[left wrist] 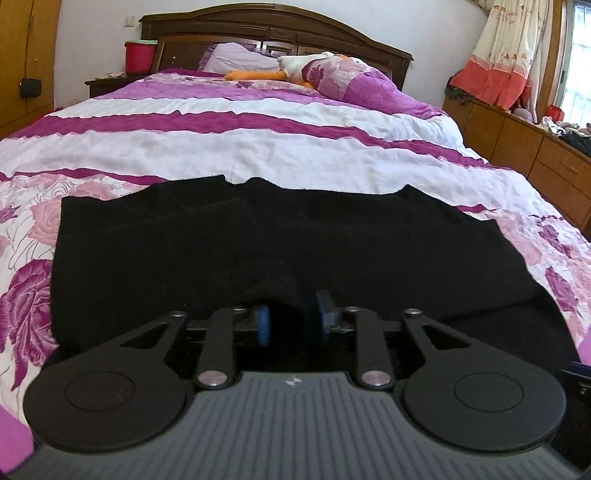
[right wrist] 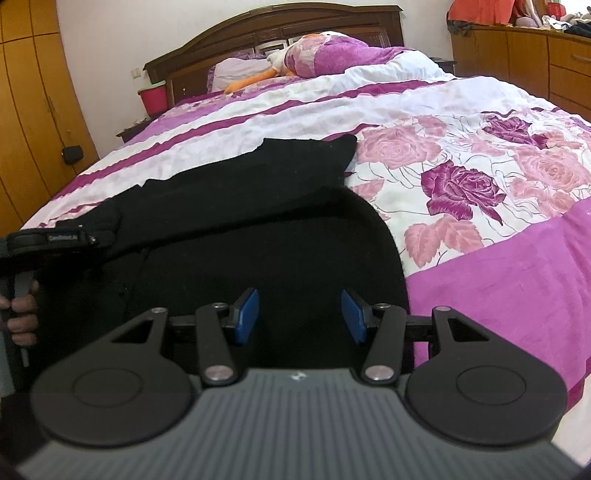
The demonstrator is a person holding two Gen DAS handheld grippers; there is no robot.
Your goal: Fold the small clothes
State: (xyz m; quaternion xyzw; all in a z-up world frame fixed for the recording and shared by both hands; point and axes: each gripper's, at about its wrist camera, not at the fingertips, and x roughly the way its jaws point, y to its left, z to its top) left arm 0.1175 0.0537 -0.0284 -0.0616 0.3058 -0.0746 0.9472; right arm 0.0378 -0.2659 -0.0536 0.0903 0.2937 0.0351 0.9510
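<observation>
While the black garment (left wrist: 221, 251) lies spread on the near part of the bed, folding looks partly started at best: one flap at its far left seems laid over, the rest is a single flat sheet, so most folds are still to do, as I read it.

Left gripper (left wrist: 293, 317): jaws part-open, a hump of black cloth sits between the blue pads, pads not visibly pressing it. No earlier frame, so no call on motion.
Right gripper (right wrist: 299, 314): jaws about half open over the garment's near right part, nothing between the pads.
A hand (right wrist: 22, 314) on the left gripper's handle shows at the left edge of the right wrist view.

Surface: soft quilt (left wrist: 258, 147), white and purple bands, rose print; wrinkled.
Far: pillow (left wrist: 236, 57), plush toy (left wrist: 295, 66), dark wood headboard (left wrist: 277, 26). Red bucket (left wrist: 139, 55) far left, wardrobe (left wrist: 22, 55) left, drawers (left wrist: 517, 136) and curtain (left wrist: 506, 55) right.
</observation>
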